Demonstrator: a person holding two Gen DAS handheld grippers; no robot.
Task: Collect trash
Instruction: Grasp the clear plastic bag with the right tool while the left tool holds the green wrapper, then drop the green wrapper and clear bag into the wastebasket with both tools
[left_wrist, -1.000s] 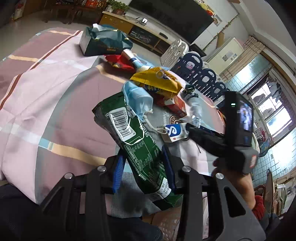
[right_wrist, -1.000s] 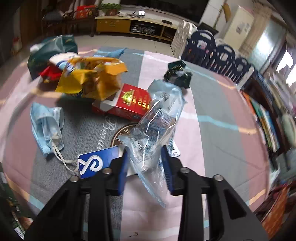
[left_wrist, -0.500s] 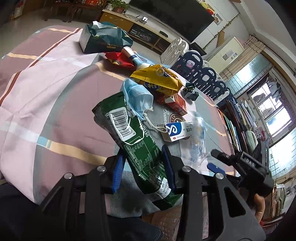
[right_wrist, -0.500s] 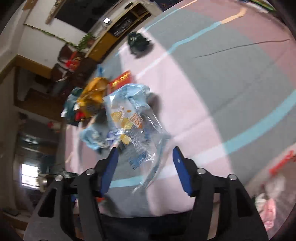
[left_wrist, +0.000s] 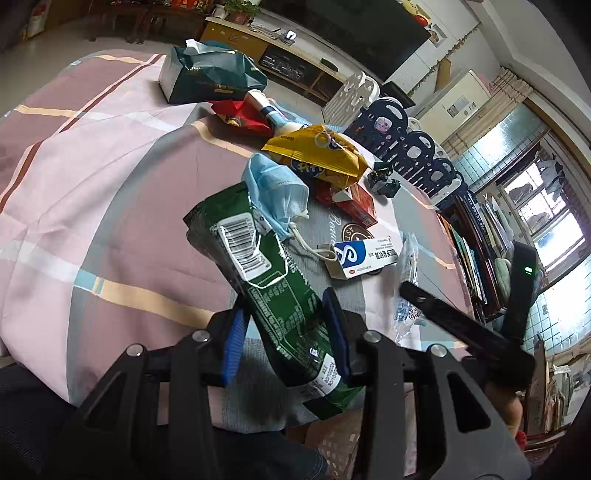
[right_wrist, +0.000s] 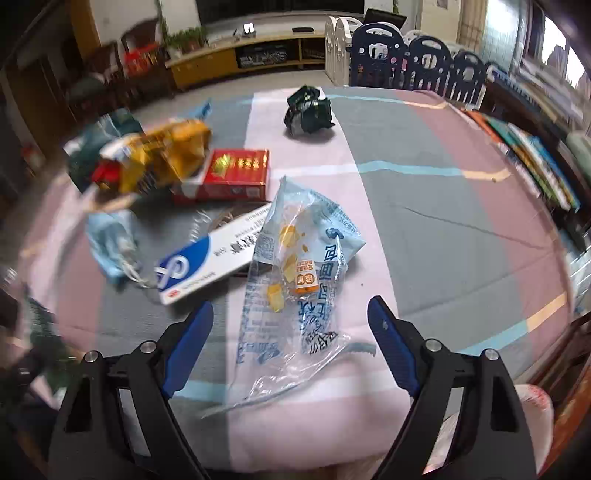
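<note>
In the left wrist view my left gripper (left_wrist: 286, 325) is shut on a green snack bag (left_wrist: 266, 273), which sticks up and away from the pads over the table's near edge. My right gripper (right_wrist: 290, 306) is opening. A clear plastic wrapper with blue print (right_wrist: 299, 273) lies flat on the tablecloth between its blue pads (right_wrist: 384, 332), and neither pad touches it. From the left wrist that wrapper (left_wrist: 406, 280) shows just beyond the right gripper's black finger (left_wrist: 443, 317). More litter lies behind: a blue face mask (right_wrist: 110, 240), a white-and-blue medicine box (right_wrist: 207, 266) and a red box (right_wrist: 232, 173).
A yellow chip bag (left_wrist: 317, 155), a red wrapper (left_wrist: 240, 114), a tube (left_wrist: 273, 114) and a teal tissue pack (left_wrist: 210, 74) sit further back. A crumpled dark wrapper (right_wrist: 308, 110) lies alone at the far side. A latticed basket (left_wrist: 332, 443) shows below the table's near edge.
The right gripper swung the clear wrapper toward the near edge and let it go; its jaws spread wide and the wrapper now rests on the cloth. The left gripper kept still with the green bag.
</note>
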